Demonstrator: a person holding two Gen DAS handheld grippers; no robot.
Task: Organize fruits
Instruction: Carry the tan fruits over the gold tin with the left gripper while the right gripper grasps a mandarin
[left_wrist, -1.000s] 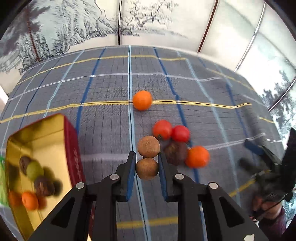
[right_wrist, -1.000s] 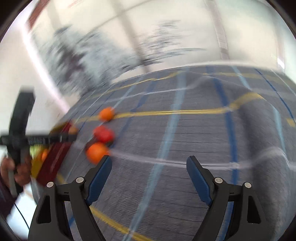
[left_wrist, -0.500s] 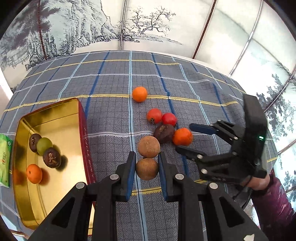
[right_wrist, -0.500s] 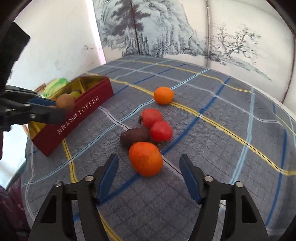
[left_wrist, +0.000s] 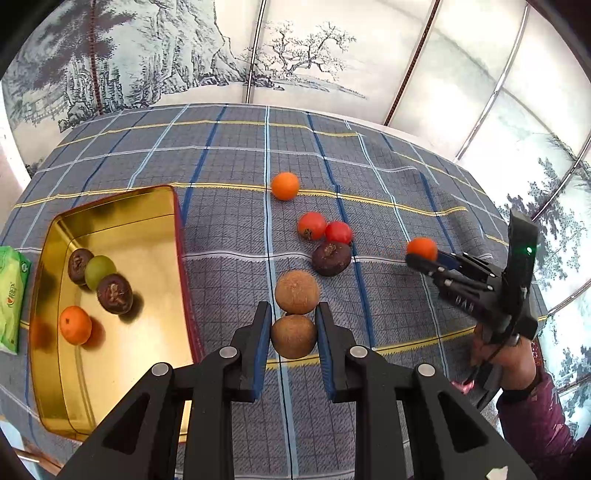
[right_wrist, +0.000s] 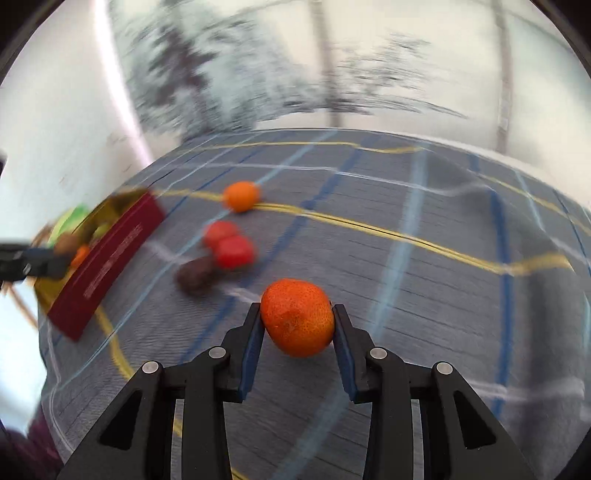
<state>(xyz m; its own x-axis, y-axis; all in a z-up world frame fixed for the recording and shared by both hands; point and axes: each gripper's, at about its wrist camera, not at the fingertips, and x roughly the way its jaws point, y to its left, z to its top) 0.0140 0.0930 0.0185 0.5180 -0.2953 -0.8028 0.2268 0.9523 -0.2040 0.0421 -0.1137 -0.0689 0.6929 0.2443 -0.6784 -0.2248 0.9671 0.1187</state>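
Checked cloth covers our table (left_wrist: 229, 155), before painted screens. Nearest, our left gripper (left_wrist: 293, 334) has its jaws closed on a brown fruit (left_wrist: 293, 336); our right gripper (right_wrist: 297, 325) has its jaws closed on a mandarin (right_wrist: 297, 322), lifted above the cloth. Beyond lie another brown fruit (left_wrist: 297, 291), a dark fruit (left_wrist: 331, 258), two red fruits (left_wrist: 325, 229) and an orange (left_wrist: 284, 185). We should carry both steadily to the gold tin (left_wrist: 110, 206) at left and release low, beside the fruits inside.

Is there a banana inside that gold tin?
No. The gold tin holds only round fruit: two dark brown ones, a green one and a small orange one.
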